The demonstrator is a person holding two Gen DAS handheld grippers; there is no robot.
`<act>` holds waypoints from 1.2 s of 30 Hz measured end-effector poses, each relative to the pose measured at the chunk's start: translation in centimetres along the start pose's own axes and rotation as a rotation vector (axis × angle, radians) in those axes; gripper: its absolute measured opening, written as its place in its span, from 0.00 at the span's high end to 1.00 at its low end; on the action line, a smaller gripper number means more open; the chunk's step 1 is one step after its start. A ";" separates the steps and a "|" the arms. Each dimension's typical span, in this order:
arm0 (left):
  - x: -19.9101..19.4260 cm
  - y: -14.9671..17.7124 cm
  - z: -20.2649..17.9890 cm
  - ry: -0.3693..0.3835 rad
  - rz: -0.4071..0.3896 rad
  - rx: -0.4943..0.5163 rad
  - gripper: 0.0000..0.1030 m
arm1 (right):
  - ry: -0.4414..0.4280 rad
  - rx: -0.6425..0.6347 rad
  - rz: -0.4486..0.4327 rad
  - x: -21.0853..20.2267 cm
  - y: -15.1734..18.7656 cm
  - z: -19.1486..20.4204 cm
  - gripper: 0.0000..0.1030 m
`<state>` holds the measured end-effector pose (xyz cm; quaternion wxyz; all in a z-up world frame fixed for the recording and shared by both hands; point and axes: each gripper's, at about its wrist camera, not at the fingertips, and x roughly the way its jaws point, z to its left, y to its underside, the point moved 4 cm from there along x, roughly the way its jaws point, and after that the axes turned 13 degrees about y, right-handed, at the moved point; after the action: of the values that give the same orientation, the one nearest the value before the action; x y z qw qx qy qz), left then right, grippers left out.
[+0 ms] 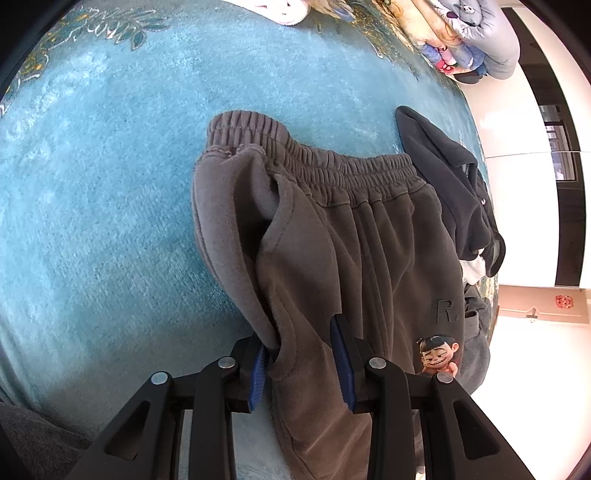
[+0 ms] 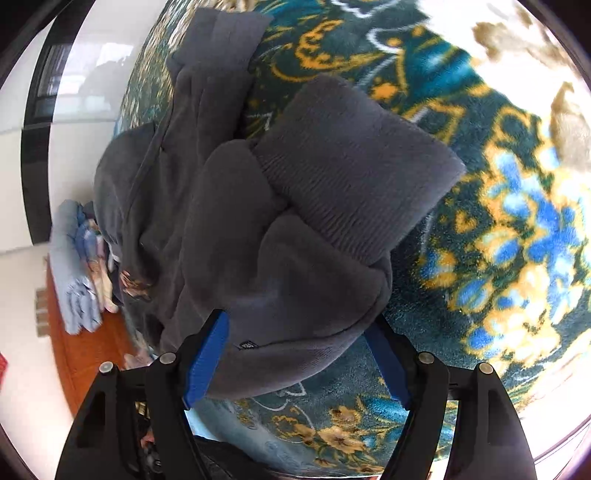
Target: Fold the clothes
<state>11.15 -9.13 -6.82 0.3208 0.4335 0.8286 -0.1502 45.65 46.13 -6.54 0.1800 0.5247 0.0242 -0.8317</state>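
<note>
Brown-grey sweatpants with an elastic waistband and a cartoon print lie on the turquoise carpet. A thick fold of them runs up between the blue pads of my left gripper, which is shut on it. In the right wrist view a dark grey fleece garment with a ribbed cuff lies bunched on the patterned carpet. My right gripper stands open, its fingers wide on either side of the garment's near edge.
A dark fleece garment lies right of the sweatpants, at the carpet's edge. Folded clothes are stacked at the far right. The carpet left of the pants is bare. A white floor and wooden floor border the carpet.
</note>
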 end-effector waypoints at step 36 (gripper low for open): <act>-2.4 -1.2 -11.5 0.020 0.018 0.250 0.91 | -0.090 -0.045 -0.100 -7.8 -10.3 13.1 0.95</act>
<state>6.56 -5.27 3.39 0.2574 0.4791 0.8027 -0.2448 34.01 54.87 4.73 0.1509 0.4807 0.0609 -0.8616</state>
